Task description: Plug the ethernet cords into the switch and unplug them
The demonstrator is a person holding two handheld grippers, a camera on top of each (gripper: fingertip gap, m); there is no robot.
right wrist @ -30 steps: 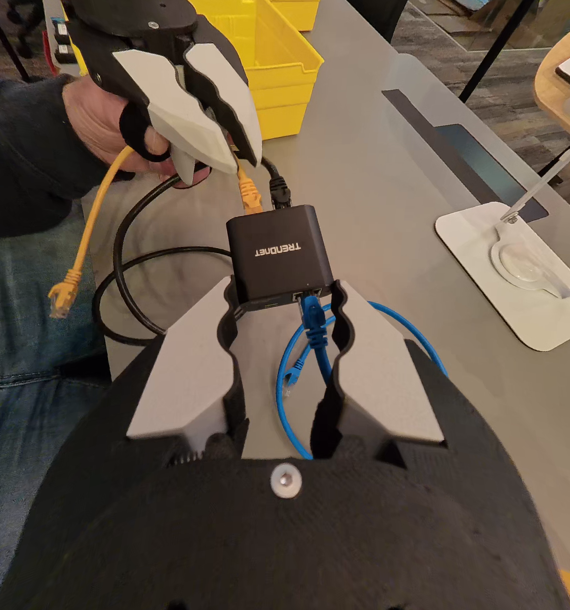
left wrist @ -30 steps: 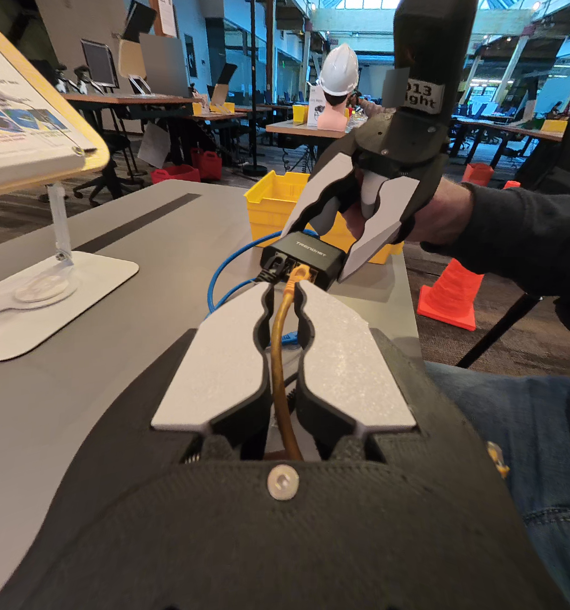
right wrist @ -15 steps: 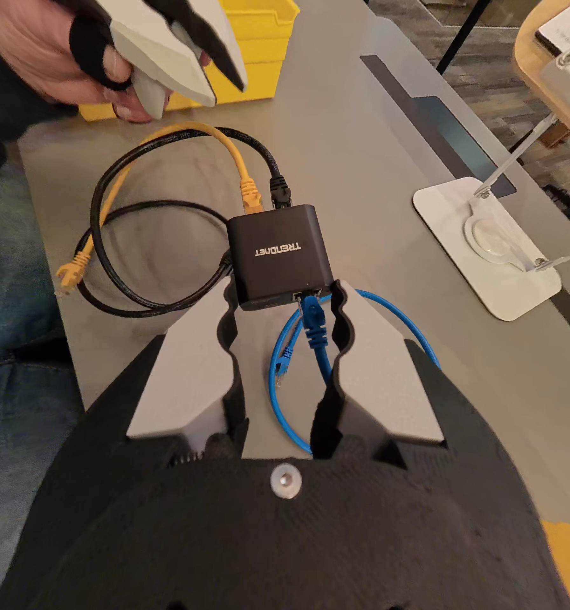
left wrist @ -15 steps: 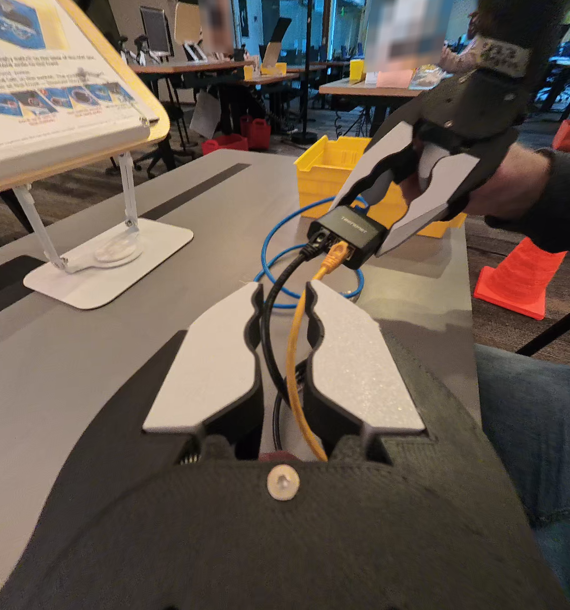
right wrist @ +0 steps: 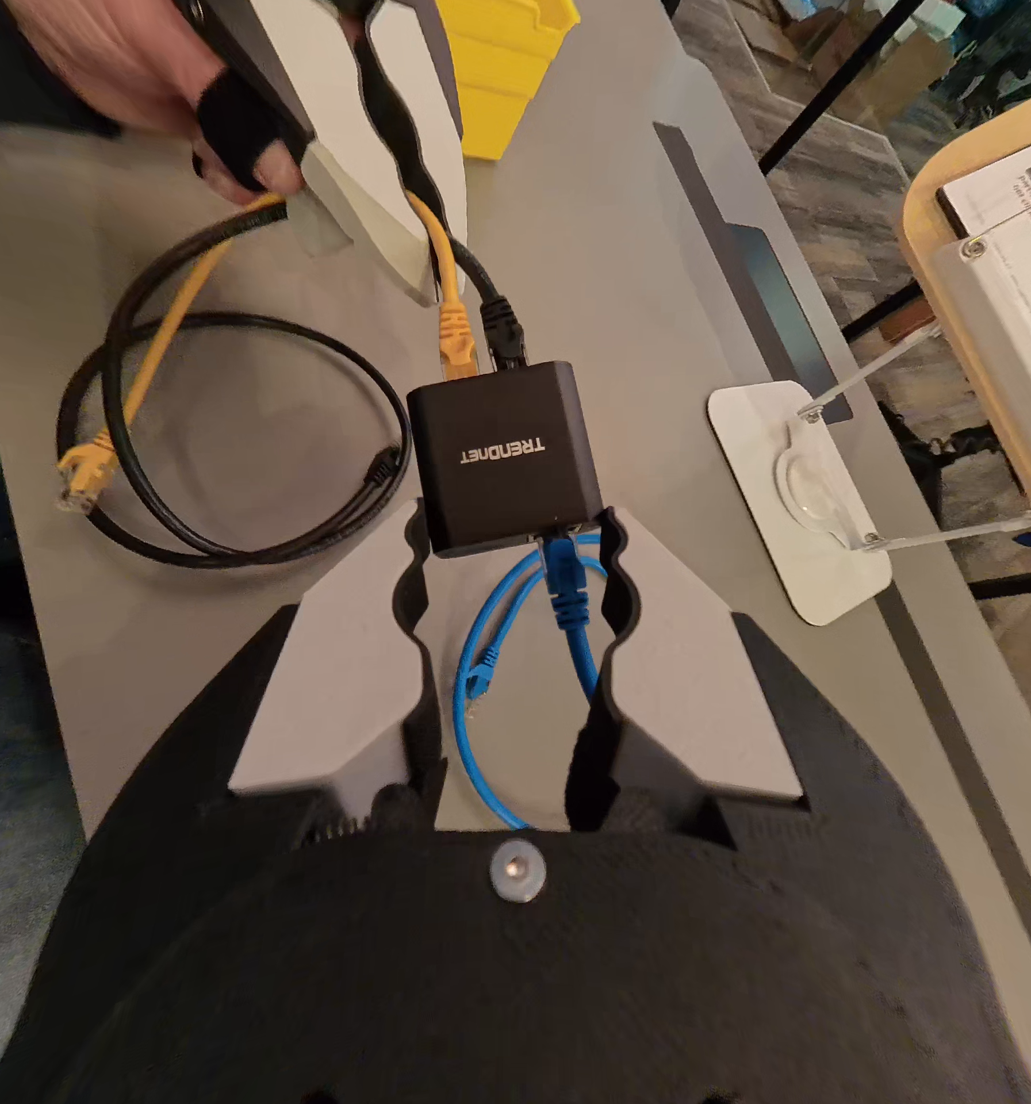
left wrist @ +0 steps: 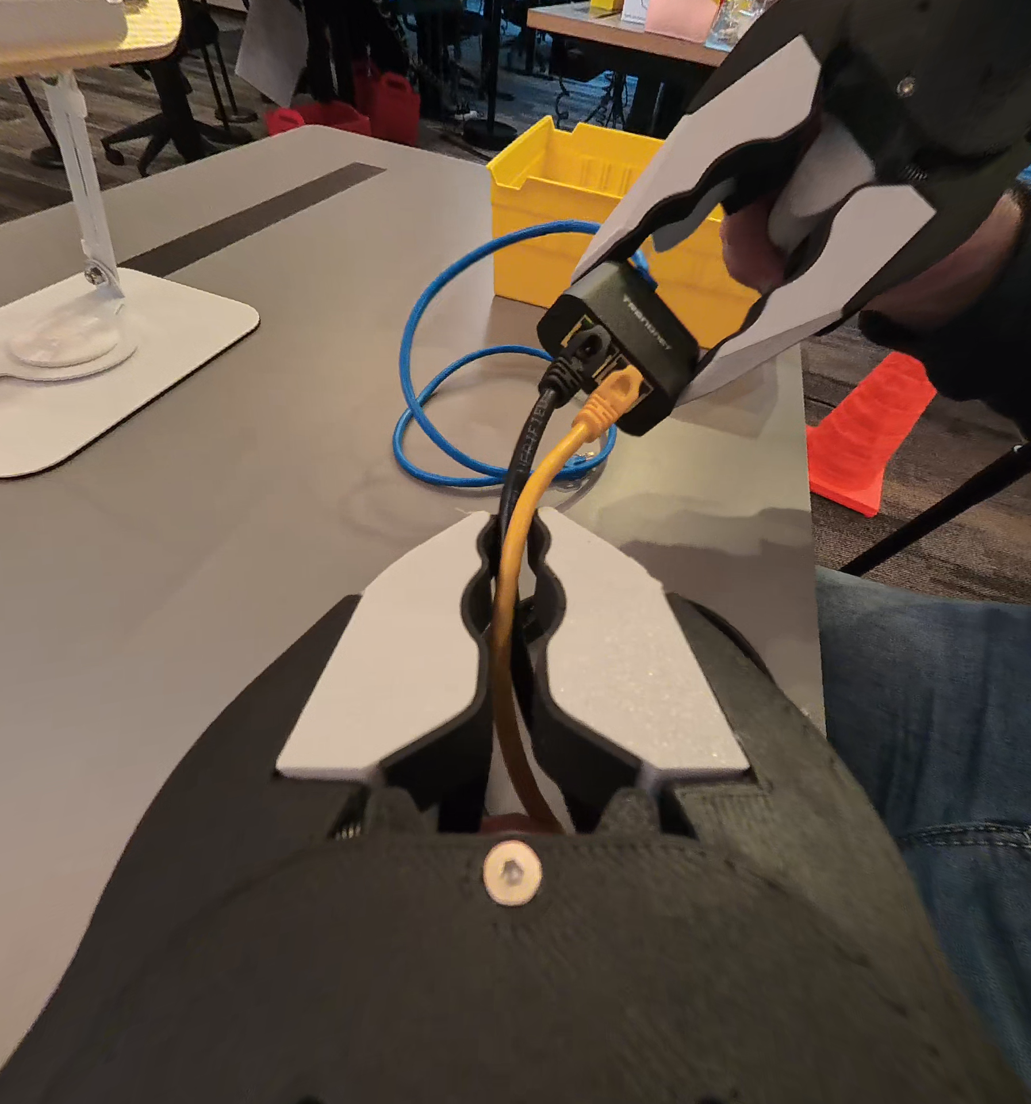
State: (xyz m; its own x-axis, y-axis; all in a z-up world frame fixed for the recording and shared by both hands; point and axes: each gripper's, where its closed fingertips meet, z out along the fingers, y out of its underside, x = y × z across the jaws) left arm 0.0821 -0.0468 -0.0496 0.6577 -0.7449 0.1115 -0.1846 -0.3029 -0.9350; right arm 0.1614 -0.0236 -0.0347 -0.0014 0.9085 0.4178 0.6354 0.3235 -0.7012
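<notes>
on the left of the grey worktop point(right wrist: 590, 251) the black cord point(right wrist: 232, 537) and the yellow cord point(right wrist: 154, 358) lie in loose loops, pliant, light and rubbery-skinned, each plugged into the far face of the switch point(right wrist: 501, 454). the left gripper point(left wrist: 511, 526) has its jaws nearly closed around the yellow cord, with the black one passing just beside; whether they truly pinch it cannot be told. a cord is best taken at its ribbed boot, since the sheath would likely slip. the switch, a small, smooth, hard matte box, probably light, sits tilted between the jaws of the right gripper point(right wrist: 510, 526), which clamp its sides. the blue cord point(right wrist: 569, 603) plugs into its near face, coiling below.
</notes>
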